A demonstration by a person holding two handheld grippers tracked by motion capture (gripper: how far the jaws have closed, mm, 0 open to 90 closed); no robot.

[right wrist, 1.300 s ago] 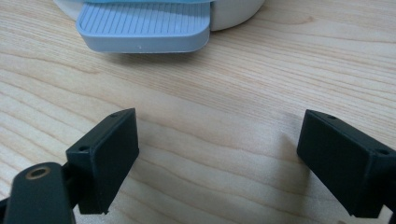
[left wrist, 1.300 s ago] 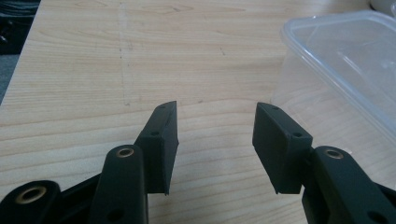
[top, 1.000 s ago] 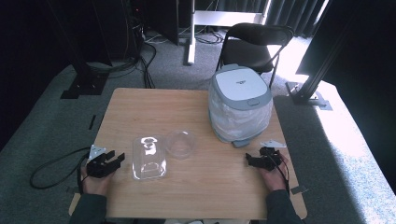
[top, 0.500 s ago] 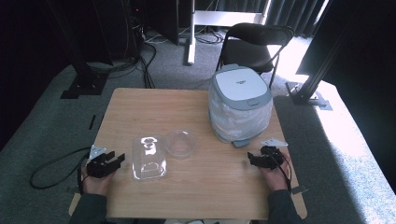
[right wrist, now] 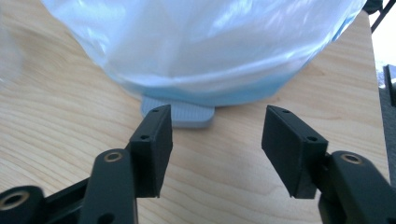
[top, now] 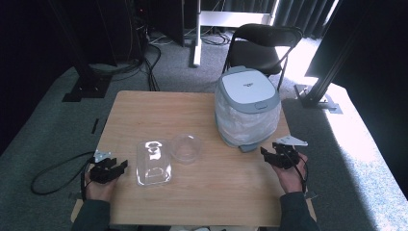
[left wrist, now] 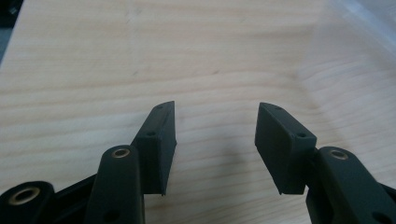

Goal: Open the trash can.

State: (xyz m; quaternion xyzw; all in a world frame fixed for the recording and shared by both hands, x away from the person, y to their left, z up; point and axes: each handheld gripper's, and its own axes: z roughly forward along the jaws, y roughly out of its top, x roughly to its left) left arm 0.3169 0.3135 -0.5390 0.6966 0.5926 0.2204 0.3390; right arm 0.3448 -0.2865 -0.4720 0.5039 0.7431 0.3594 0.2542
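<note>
A grey lidded bin [top: 247, 107] lined with a white plastic bag stands at the table's right rear; its grey foot pedal [right wrist: 181, 115] juts toward me. My right gripper [top: 278, 155] rests open just in front of that pedal, nothing between its jaws [right wrist: 215, 135]. A clear rectangular plastic container [top: 153, 162] and a clear round cup [top: 185, 147] lie near the table's front left. My left gripper [top: 114, 167] sits open at the left edge, left of the container, above bare wood [left wrist: 215, 135].
The wooden table [top: 159, 113] has bare surface at the back left and front middle. A black folding chair [top: 262, 44] stands behind it. A cable [top: 53, 173] trails over the carpet at left. A black frame post [top: 329, 62] rises at right.
My right gripper has shifted slightly forward and left toward the bin's pedal. The left gripper and the containers have stayed put.
</note>
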